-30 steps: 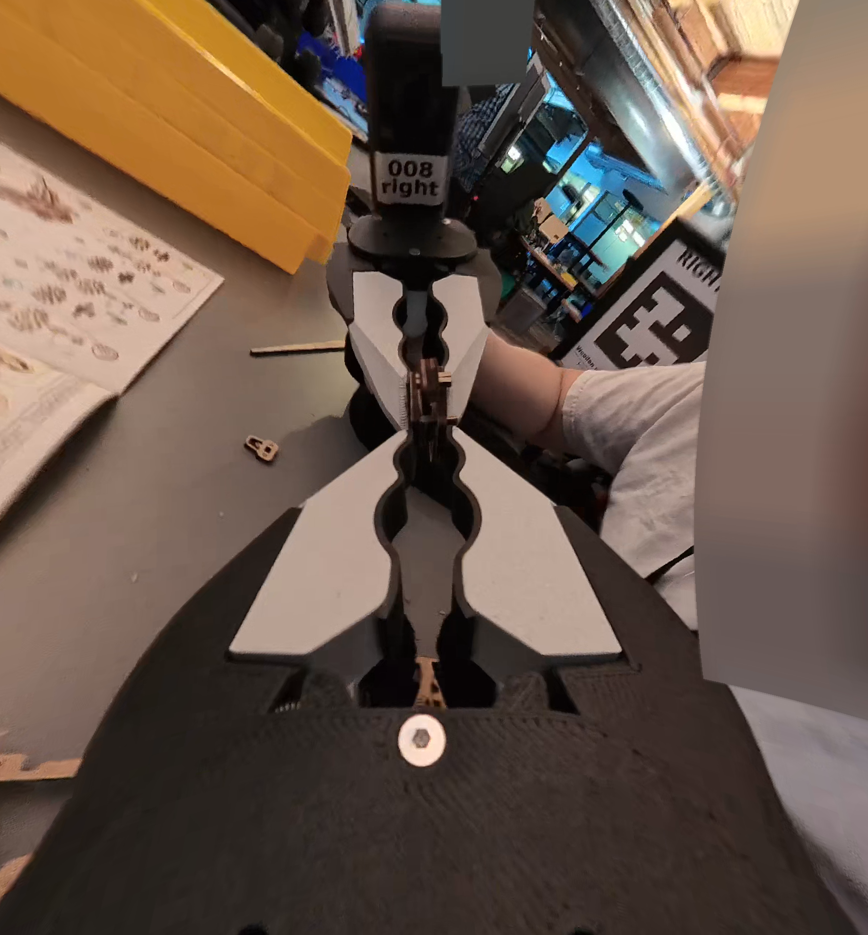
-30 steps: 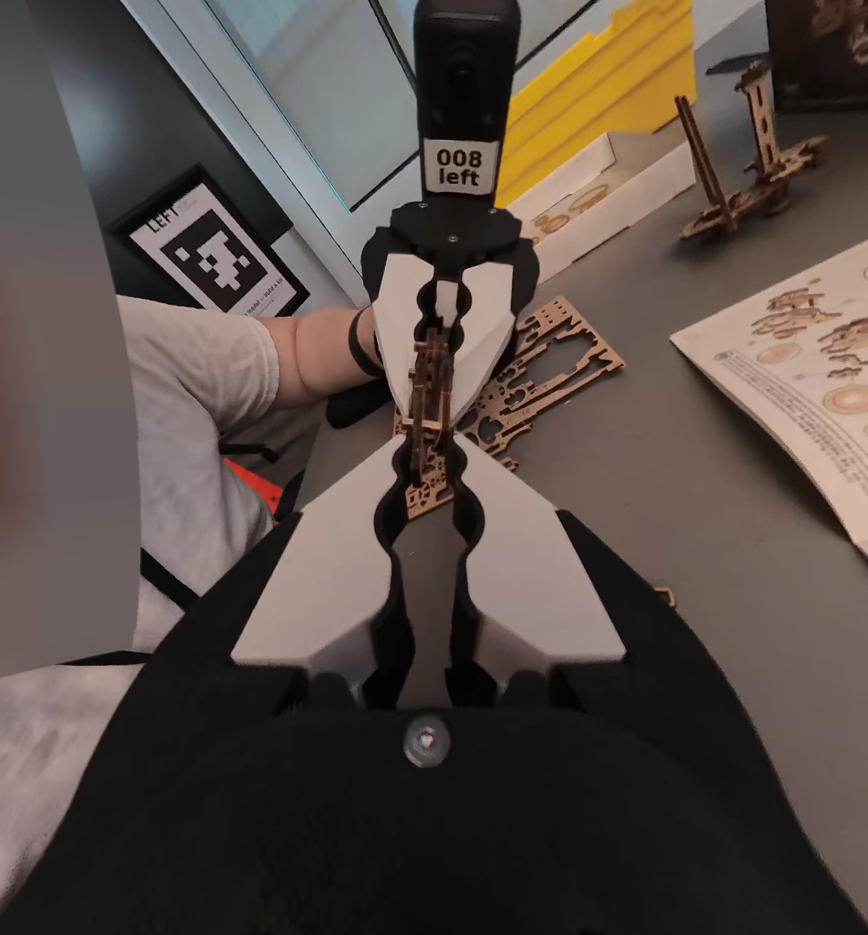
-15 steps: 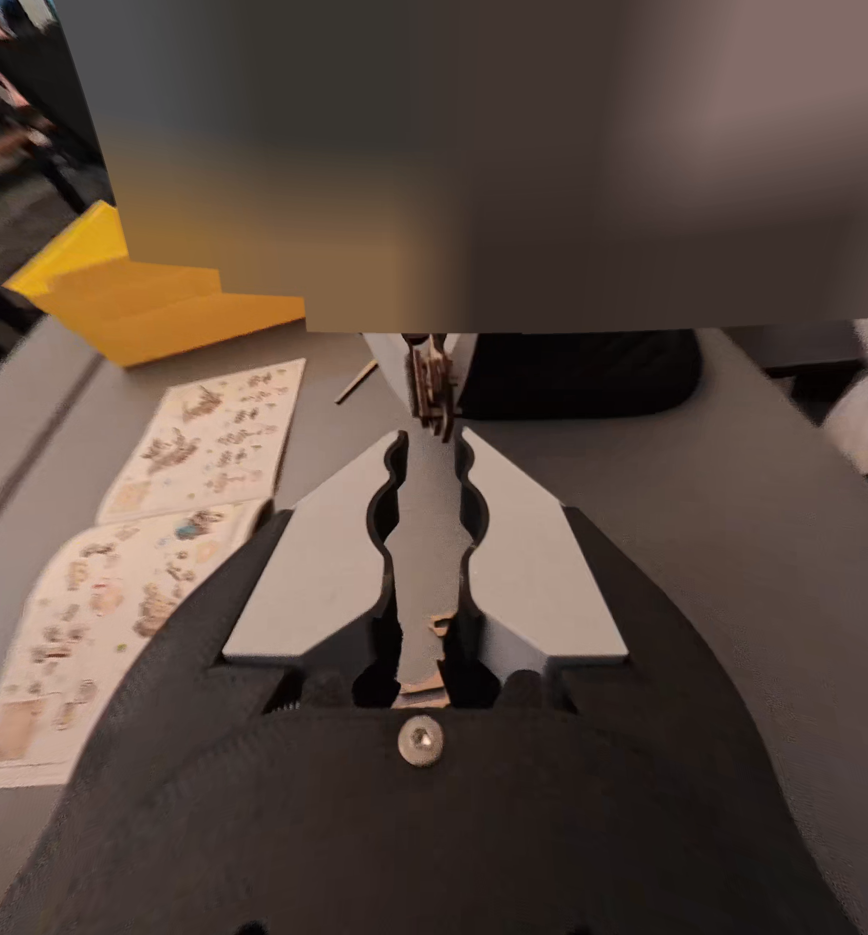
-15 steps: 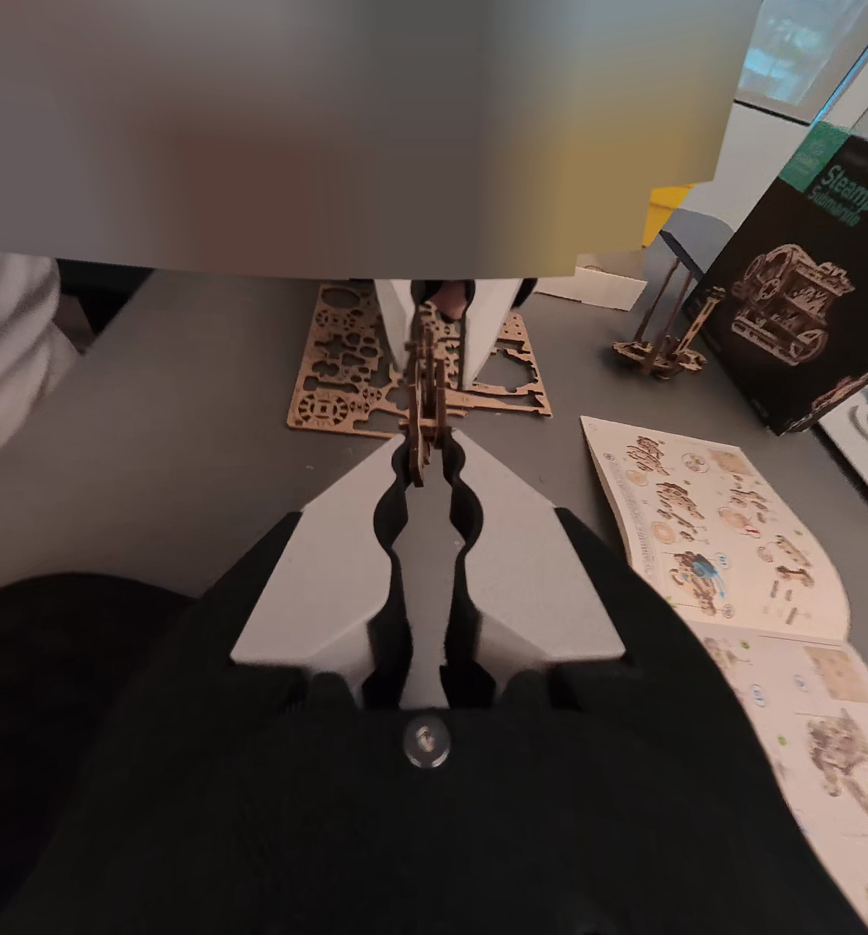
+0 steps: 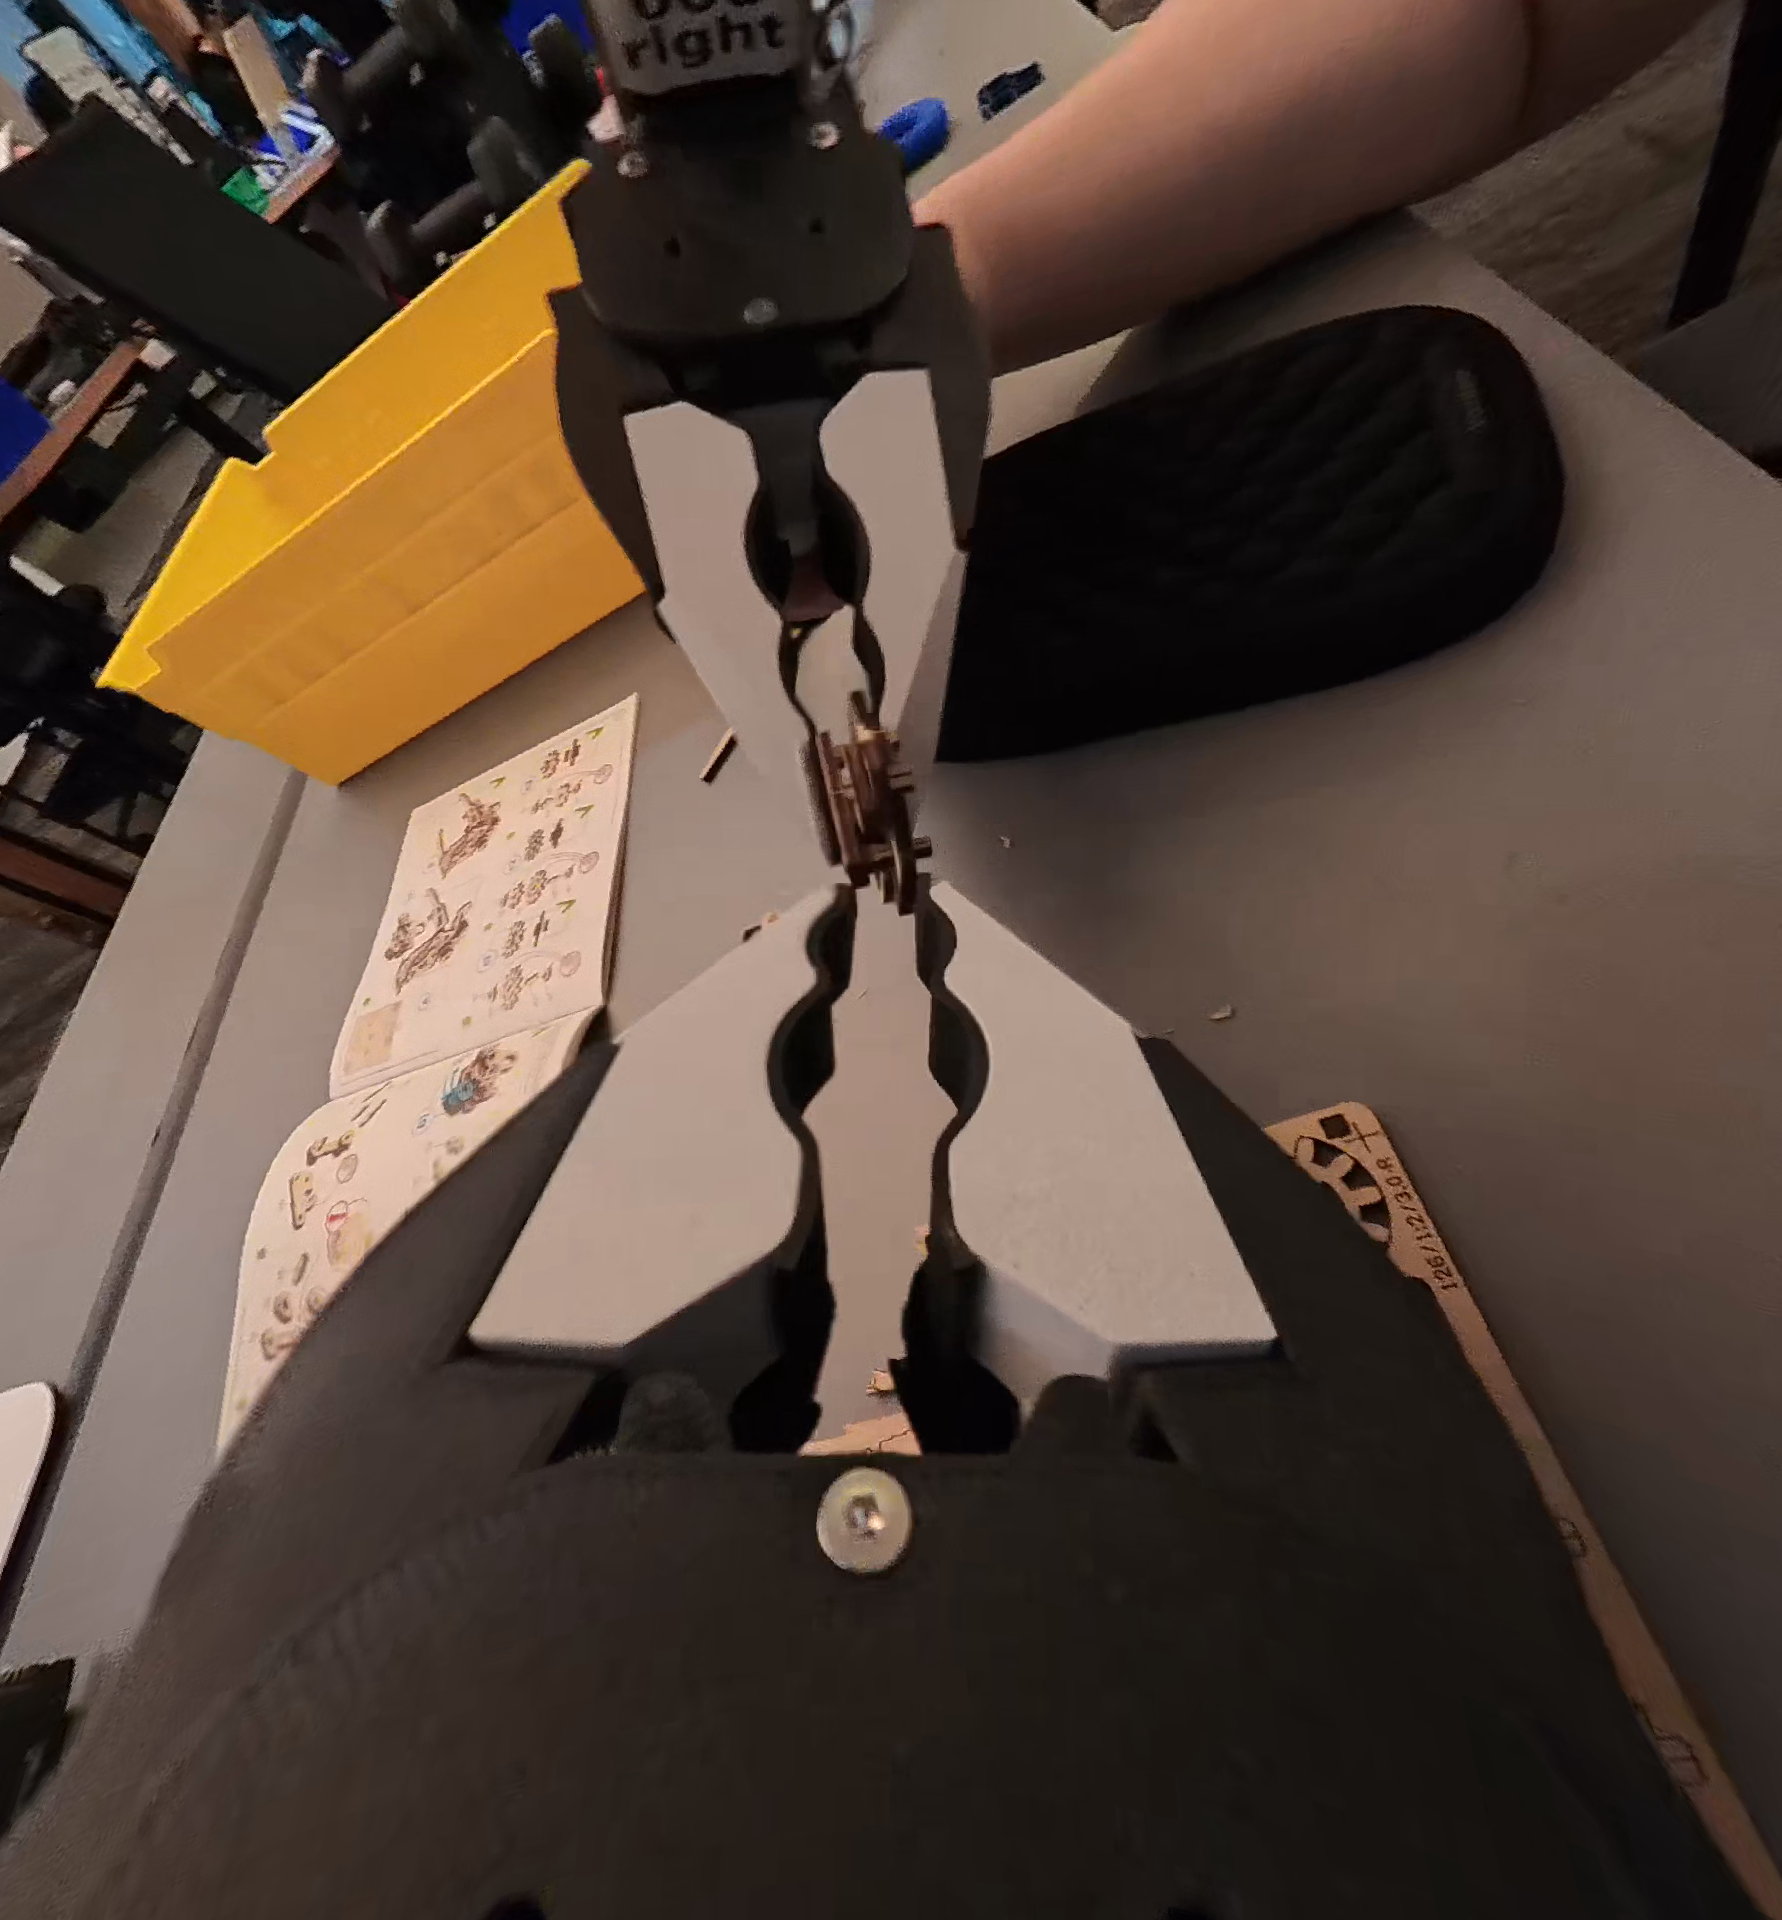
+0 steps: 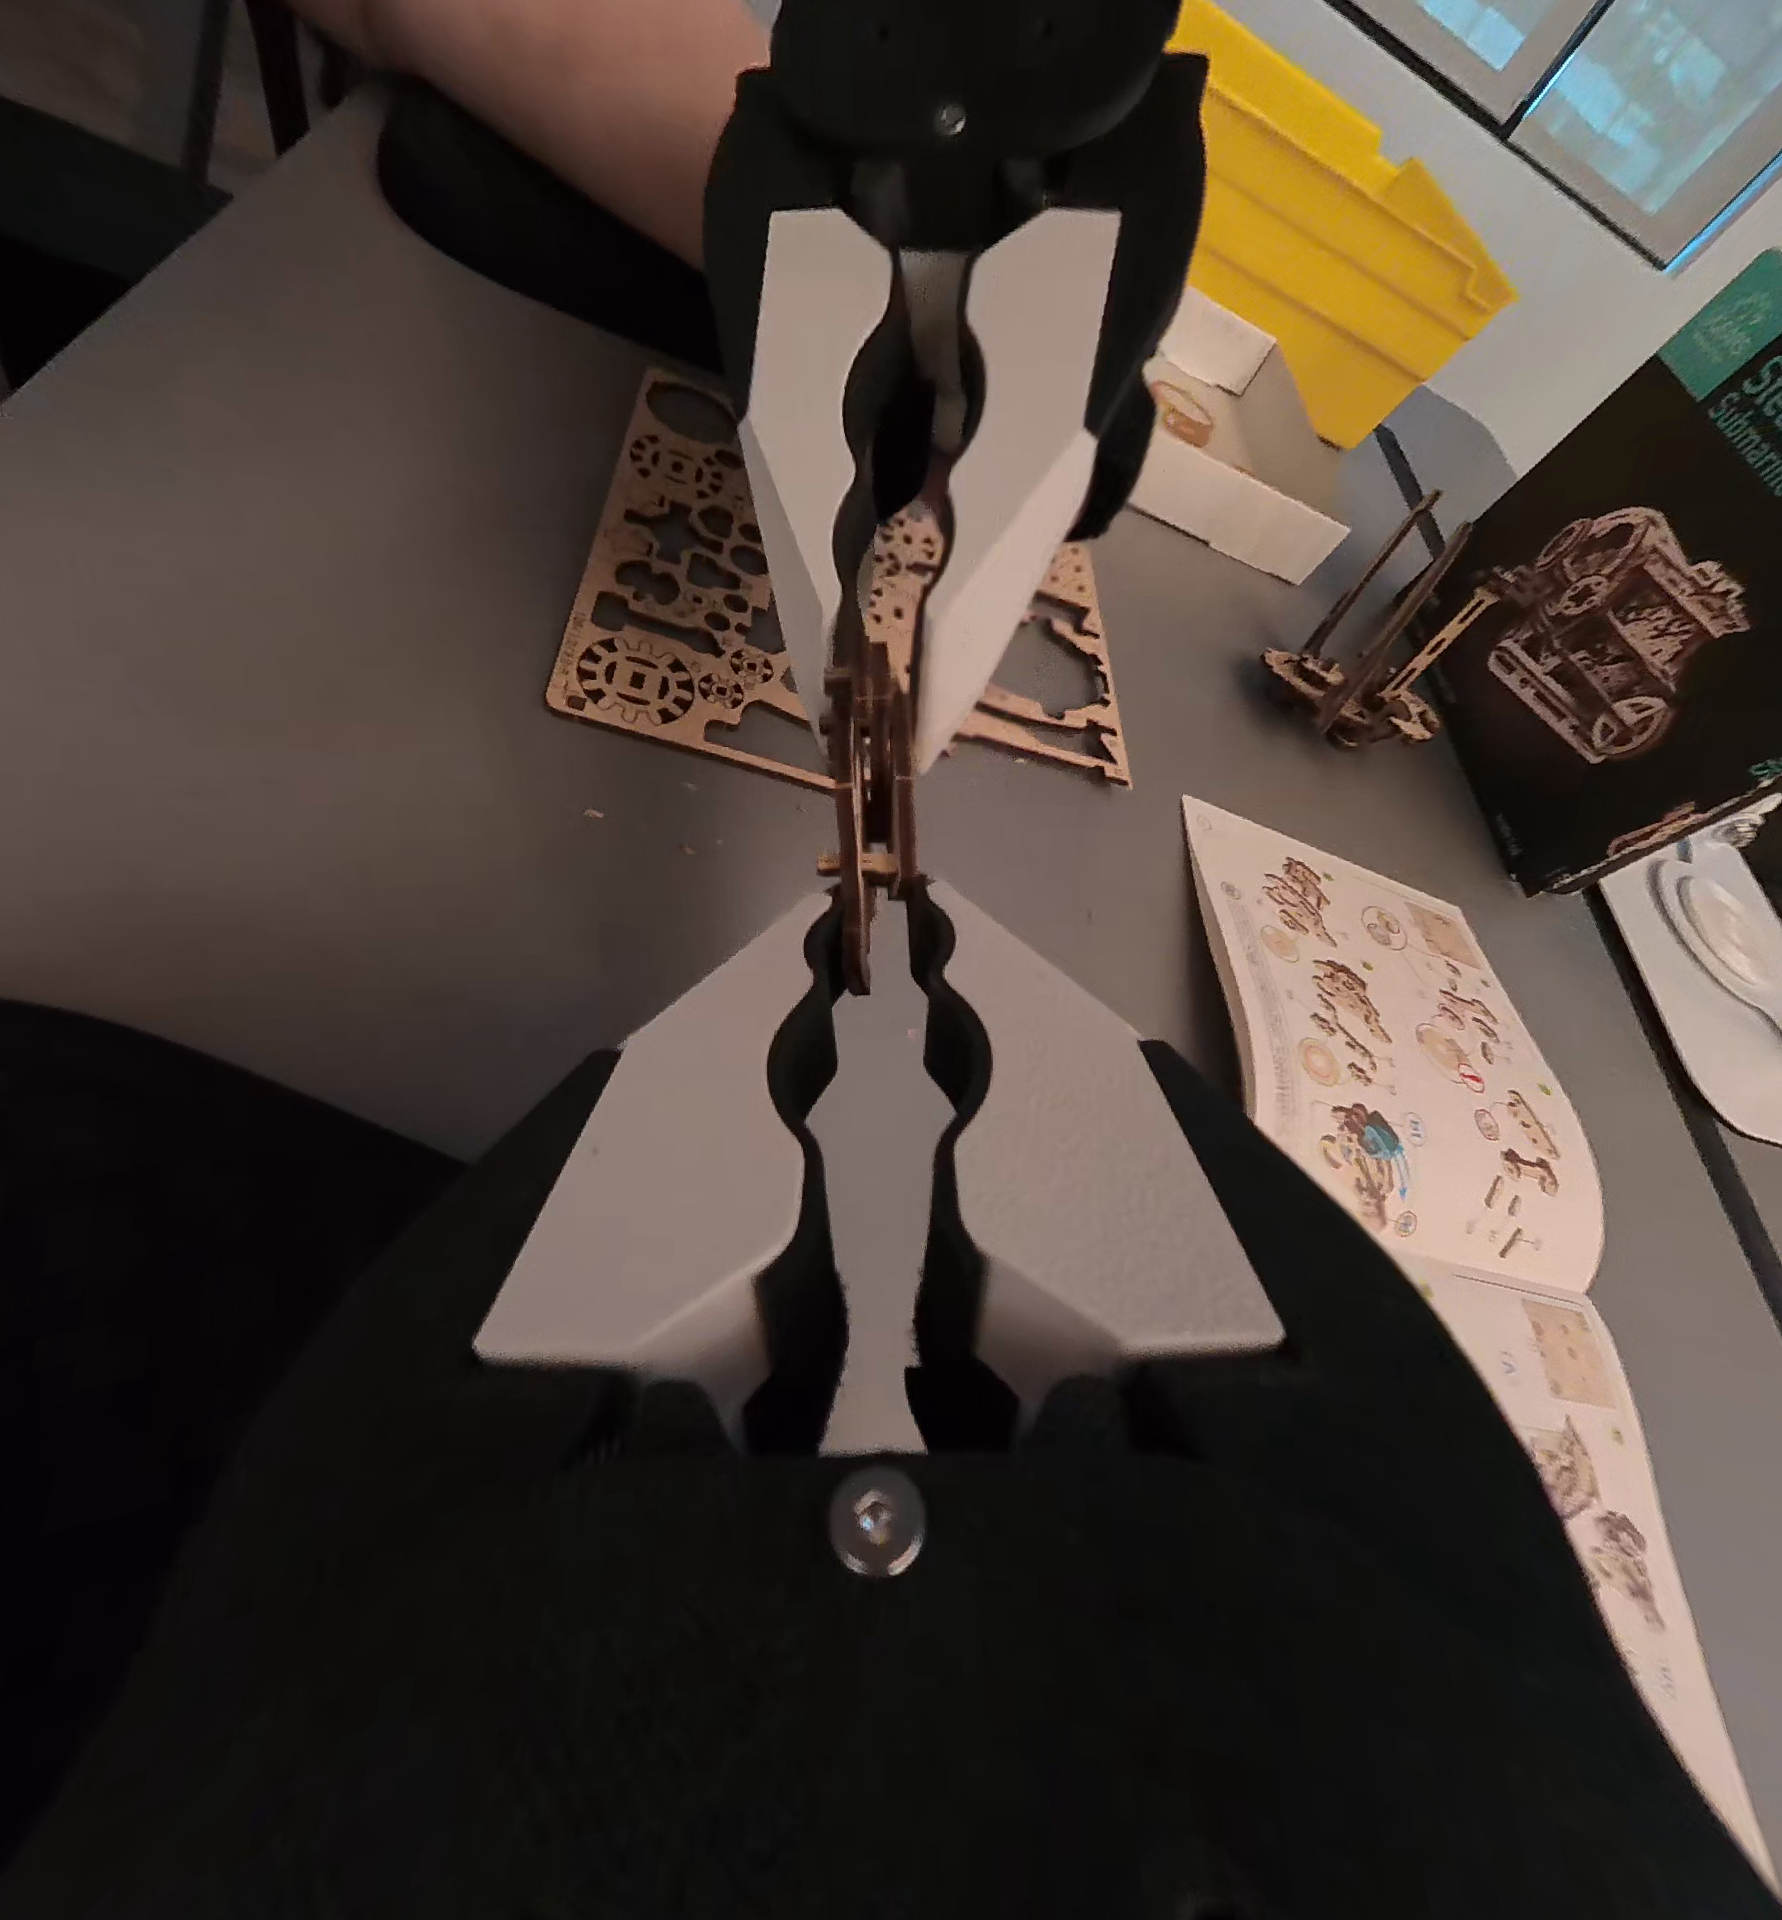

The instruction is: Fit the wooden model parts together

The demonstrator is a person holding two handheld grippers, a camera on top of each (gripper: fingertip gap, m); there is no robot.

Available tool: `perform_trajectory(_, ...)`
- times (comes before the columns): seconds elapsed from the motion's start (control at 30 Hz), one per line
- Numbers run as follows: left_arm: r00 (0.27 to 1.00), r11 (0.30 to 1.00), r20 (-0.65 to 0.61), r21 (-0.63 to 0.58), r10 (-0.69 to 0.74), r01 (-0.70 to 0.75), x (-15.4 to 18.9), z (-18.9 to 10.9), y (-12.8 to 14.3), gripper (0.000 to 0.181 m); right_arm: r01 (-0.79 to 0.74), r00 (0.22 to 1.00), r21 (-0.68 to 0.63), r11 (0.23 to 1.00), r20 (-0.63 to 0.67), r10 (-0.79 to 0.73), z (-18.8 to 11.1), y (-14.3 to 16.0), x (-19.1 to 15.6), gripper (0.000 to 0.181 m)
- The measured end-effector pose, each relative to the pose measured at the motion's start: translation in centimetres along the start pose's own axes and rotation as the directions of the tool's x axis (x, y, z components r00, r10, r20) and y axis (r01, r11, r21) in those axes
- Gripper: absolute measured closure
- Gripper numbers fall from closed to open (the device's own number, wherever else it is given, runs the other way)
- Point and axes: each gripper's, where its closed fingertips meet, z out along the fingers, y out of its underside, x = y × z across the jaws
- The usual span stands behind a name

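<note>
A small brown wooden model assembly hangs in the air between my two grippers, which face each other tip to tip above the grey table. My left gripper is shut on its near end. My right gripper comes in from the far side and is shut on its other end. In the right wrist view the same assembly sits edge-on. My right gripper pinches its lower end and my left gripper pinches its upper end. The joint inside the assembly is too small to make out.
An open instruction booklet and a yellow bin lie to the left, a black pad to the right. A laser-cut wooden parts sheet, a small wooden stand, the dark kit box and a white tray show in the right wrist view. Less than 4 cm separates the two grippers' tips.
Both grippers have swung together with the assembly still held between them, so both cameras now look down onto the table. The grip on the assembly looks the same.
</note>
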Motion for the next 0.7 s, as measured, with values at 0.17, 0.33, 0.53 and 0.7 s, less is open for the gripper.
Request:
perform_trajectory(0.17, 0.996, 0.994, 0.039, -0.082, 0.083, -0.079, 0.0, 0.5, 1.2, 0.172, -0.05, 0.997, -0.113, 0.992, 0.053, 0.056, 0.8, 2.3, -0.7, 0.16)
perform_trajectory(0.33, 0.997, 0.986, 0.03, -0.158, 0.066, -0.06, -0.1, 0.9, 2.8, 0.172, -0.092, 0.996, -0.083, 0.992, 0.0, 0.092, 0.8, 1.0, 0.1, 0.14)
perform_trajectory(0.53, 1.0, 0.977, 0.004, -0.211, 0.009, -0.008, 0.3, 1.5, 3.7, 0.172, 0.01, 0.998, -0.189, 0.982, -0.066, -0.023, 1.9, 1.9, 0.0, 0.165)
perform_trajectory(0.7, 1.0, 0.974, -0.013, -0.226, -0.026, 0.022, 0.6, 1.8, 3.9, 0.172, -0.051, 0.998, -0.188, 0.981, -0.036, 0.045, 2.6, 1.8, -0.5, 0.167)
